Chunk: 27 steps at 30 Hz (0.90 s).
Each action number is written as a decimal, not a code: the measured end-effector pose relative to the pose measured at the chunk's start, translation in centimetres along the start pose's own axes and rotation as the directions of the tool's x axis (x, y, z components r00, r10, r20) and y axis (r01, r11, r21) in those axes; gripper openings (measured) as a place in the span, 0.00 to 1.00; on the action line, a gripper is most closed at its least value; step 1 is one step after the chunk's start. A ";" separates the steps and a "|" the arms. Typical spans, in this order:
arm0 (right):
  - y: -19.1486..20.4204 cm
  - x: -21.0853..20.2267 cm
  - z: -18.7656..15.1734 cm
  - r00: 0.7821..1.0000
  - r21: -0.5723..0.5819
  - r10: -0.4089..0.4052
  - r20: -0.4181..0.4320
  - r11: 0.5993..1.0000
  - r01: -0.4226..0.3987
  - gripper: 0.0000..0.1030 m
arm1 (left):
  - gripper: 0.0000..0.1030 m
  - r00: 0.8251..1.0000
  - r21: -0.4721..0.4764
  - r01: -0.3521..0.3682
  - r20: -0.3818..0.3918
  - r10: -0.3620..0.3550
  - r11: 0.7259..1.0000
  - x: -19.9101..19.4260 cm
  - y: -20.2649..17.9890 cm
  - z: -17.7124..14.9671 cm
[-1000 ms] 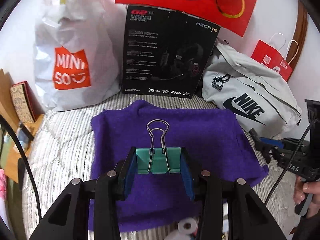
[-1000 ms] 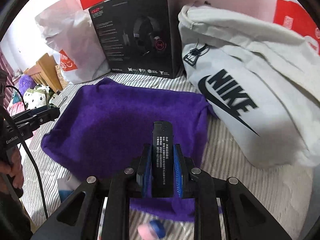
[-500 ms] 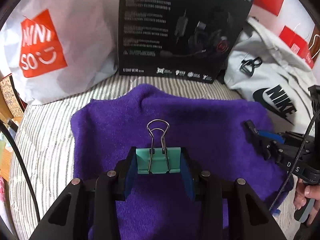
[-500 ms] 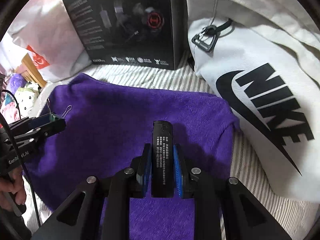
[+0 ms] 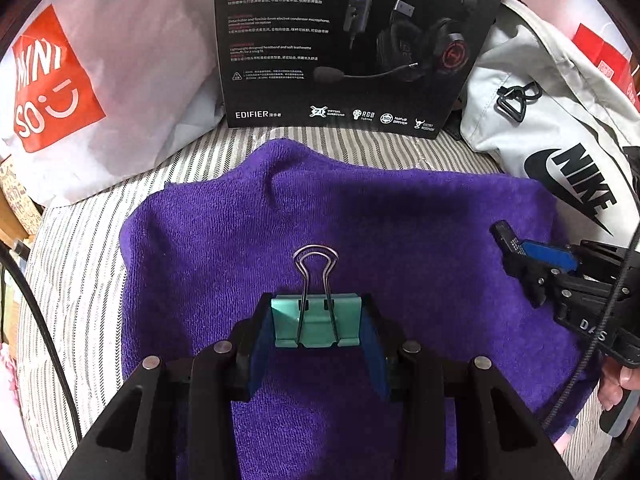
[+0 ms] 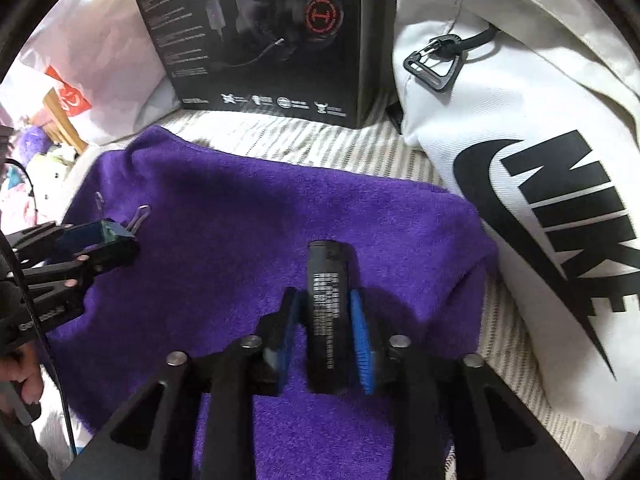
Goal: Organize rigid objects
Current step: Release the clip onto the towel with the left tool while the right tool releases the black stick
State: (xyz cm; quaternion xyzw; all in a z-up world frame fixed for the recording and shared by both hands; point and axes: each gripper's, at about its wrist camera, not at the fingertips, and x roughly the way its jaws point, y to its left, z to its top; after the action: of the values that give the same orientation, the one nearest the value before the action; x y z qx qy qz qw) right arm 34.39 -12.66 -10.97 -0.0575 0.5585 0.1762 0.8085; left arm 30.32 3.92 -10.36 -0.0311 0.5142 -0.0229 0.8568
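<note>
Left hand-held gripper point(image 5: 316, 322): closed across the flat sides of a teal binder clip point(image 5: 316, 320); the clip is carried with its wire handles pointing forward, low over the purple towel point(image 5: 240, 232).
Reason for grip: the clip's rigid body is pinched, not the handles, so that it is kept from swivelling, by judgement.
Right hand-held gripper point(image 6: 326, 332): a slim black block with white print point(image 6: 326, 312) sits between the blue pads; a narrow gap appears on each side of it in the right wrist view, so whether the jaws are clamped or easing off cannot be told.
Block position: long axis forward, over the right half of the towel, near its edge; whether it rests on the cloth is not clear.
Sorting surface: the towel is spread on a striped bed cover point(image 5: 92, 248); it is judged to serve as the collecting area, since both items are brought over it.
Spacing: the two items are held well apart, left and right, presumably so that each gets its own spot.
Backdrop: a black headset box point(image 5: 348, 40) stands upright beyond the towel, between a white shopping bag point(image 5: 100, 72) and a white sports bag point(image 6: 520, 160).
Stage, by judgement: placing of both items on the towel, not yet completed.
Risk: the soft pile may let the clip tip when let go.
</note>
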 end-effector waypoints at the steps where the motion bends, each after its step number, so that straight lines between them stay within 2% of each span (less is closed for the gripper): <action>1: 0.0 -0.1 -0.2 1.000 0.006 0.008 -0.003 1.000 -0.008 0.43 | 0.39 1.000 0.007 -0.003 -0.001 0.003 1.000 0.0 -0.1 0.0; 2: 0.1 -0.2 -0.4 1.000 0.009 0.002 -0.006 1.000 -0.002 0.48 | 0.42 1.000 0.010 -0.002 -0.001 0.002 1.000 0.0 -0.1 0.0; 4: 0.2 -0.6 -0.8 1.000 0.004 -0.018 -0.013 1.000 0.018 0.49 | 0.52 1.000 0.016 0.015 0.000 -0.015 1.000 0.0 -0.3 -0.2; 6: 0.3 -1.4 -1.4 1.000 0.006 -0.022 -0.007 1.000 0.022 0.49 | 0.69 1.000 0.016 0.018 -0.008 -0.018 1.000 -0.1 -0.5 -0.5; 7: 0.3 -2.1 -1.8 1.000 0.013 -0.013 0.001 1.000 0.013 0.49 | 0.72 1.000 0.017 0.014 -0.013 -0.014 1.000 -0.1 -0.6 -0.7; 10: 0.3 -4.6 -3.1 1.000 0.033 0.006 0.027 0.999 -0.007 0.49 | 0.72 1.000 0.018 -0.006 -0.015 0.006 1.000 -0.4 -0.6 -1.3; 13: 0.6 -7.6 -4.8 0.997 0.050 0.022 0.067 0.998 -0.026 0.50 | 0.72 0.999 -0.009 0.003 -0.050 -0.003 1.000 -1.8 0.0 -2.0; 15: 0.9 -9.6 -6.1 0.995 0.064 0.032 0.095 0.997 -0.038 0.56 | 0.72 1.000 -0.022 0.007 -0.012 -0.008 1.000 -4.3 0.5 -2.9; 18: 1.4 -11.9 -8.3 0.992 0.067 0.031 0.124 0.997 -0.039 0.57 | 0.73 0.999 -0.043 0.039 0.016 -0.039 0.998 -7.6 1.4 -4.5; 23: 1.6 -14.8 -12.5 0.988 0.097 0.054 0.145 0.993 -0.068 0.58 | 0.78 0.993 -0.124 0.116 0.040 -0.111 0.986 -11.9 1.9 -9.2; 27: 1.8 -15.9 -15.8 0.990 0.123 0.055 0.132 0.990 -0.071 0.60 | 0.79 0.988 -0.198 0.137 -0.037 -0.147 0.971 -11.3 1.4 -13.4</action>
State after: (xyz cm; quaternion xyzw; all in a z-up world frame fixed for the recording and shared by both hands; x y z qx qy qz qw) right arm 14.84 -19.03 -1.96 0.0233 0.5171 0.1691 0.8387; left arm 13.18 5.75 -6.86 -0.1511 0.5321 -0.0347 0.8324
